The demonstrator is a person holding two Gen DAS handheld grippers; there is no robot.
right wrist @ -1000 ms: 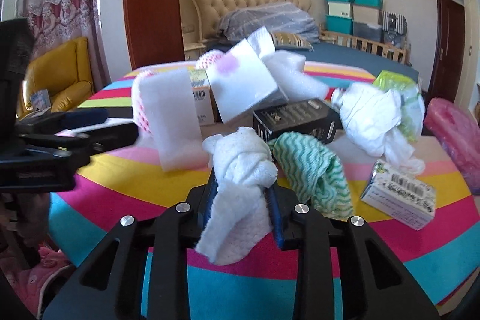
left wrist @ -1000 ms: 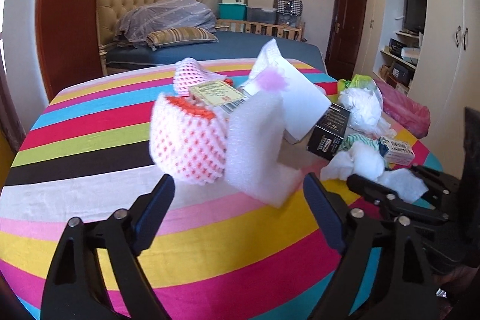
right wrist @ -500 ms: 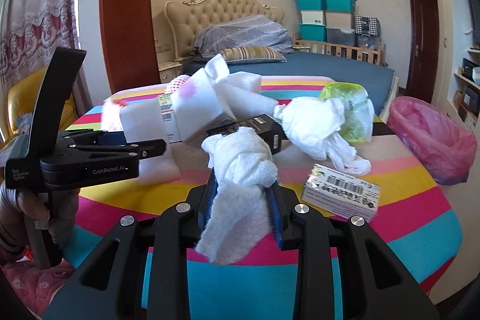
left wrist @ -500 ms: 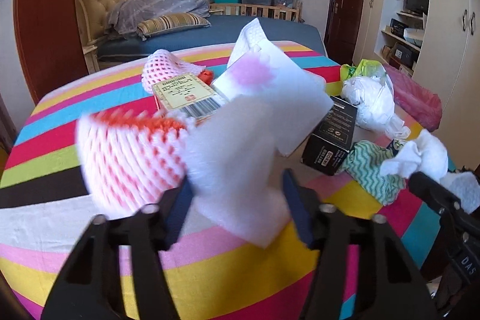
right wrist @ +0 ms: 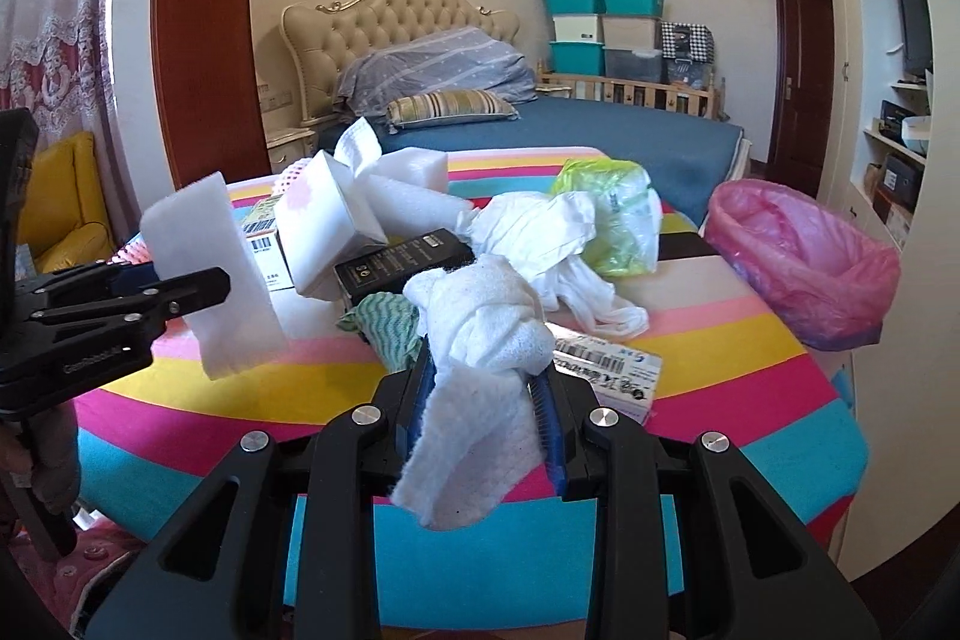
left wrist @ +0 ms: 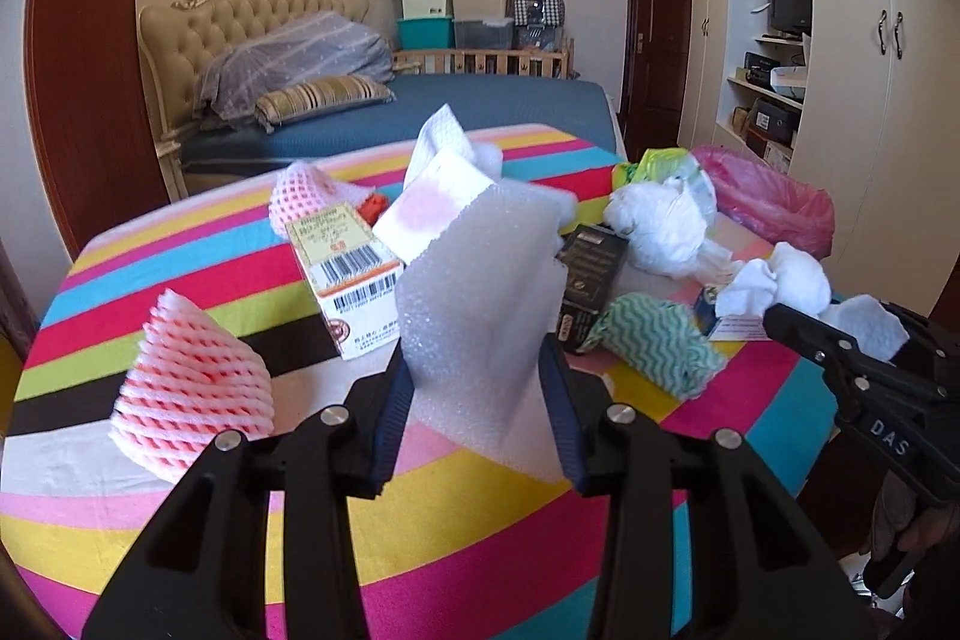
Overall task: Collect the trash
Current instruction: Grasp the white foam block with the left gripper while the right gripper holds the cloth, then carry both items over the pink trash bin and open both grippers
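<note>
While your left gripper (left wrist: 477,400) clamps the white foam sheet (left wrist: 480,304) held above the striped tabletop (left wrist: 180,256), your right gripper (right wrist: 486,400) is clenched on a crumpled white tissue wad (right wrist: 480,328). From the right wrist view, the pink-lined trash bin (right wrist: 798,256) sits at 2 o'clock off the tabletop edge, remaining trash at 12.

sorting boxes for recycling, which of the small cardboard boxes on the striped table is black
The black cardboard box with gold print in the middle of the pile; the barcode boxes are white.
</note>
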